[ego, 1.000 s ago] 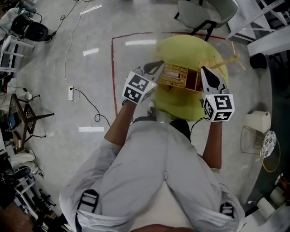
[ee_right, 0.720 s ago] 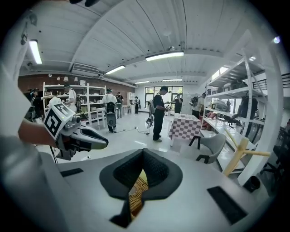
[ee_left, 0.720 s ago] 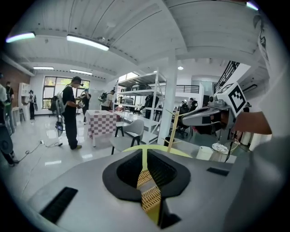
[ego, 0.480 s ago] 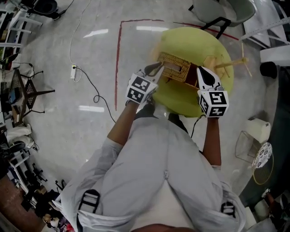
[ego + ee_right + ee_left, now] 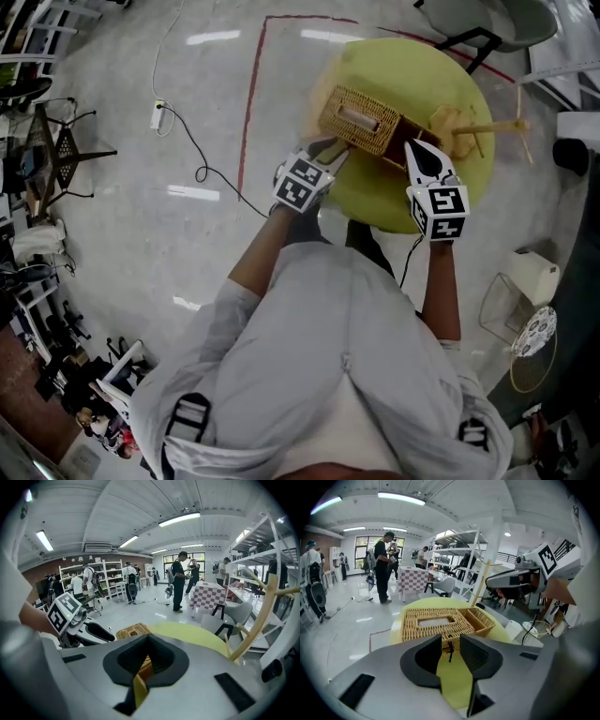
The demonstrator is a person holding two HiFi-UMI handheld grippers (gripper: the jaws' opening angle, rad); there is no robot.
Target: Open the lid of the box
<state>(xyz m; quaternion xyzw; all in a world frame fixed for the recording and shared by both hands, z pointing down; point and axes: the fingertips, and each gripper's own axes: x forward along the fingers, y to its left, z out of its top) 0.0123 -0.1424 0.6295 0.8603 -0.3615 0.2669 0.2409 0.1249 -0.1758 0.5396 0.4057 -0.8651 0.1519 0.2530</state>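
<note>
Now, your left gripper (image 5: 450, 642) has its jaws slightly apart, with a dark loop (image 5: 450, 652) hanging loose in the gap, not pinched. Your right gripper (image 5: 140, 670) is all but closed on nothing, near the right end of the box (image 5: 360, 120). The box sits lid (image 5: 418, 629) down on the table (image 5: 412, 66), just beyond both.

I looked down on a glossy grey floor (image 5: 122, 234) marked with a red tape line (image 5: 251, 103). A black cable (image 5: 199, 174) trailed from a white power strip (image 5: 157, 114). Strip lights (image 5: 401, 498) ran along the white ceiling. White shelving (image 5: 461, 557) and a checked table (image 5: 212, 596) stood beyond, with windows (image 5: 361, 549) in the far wall.
</note>
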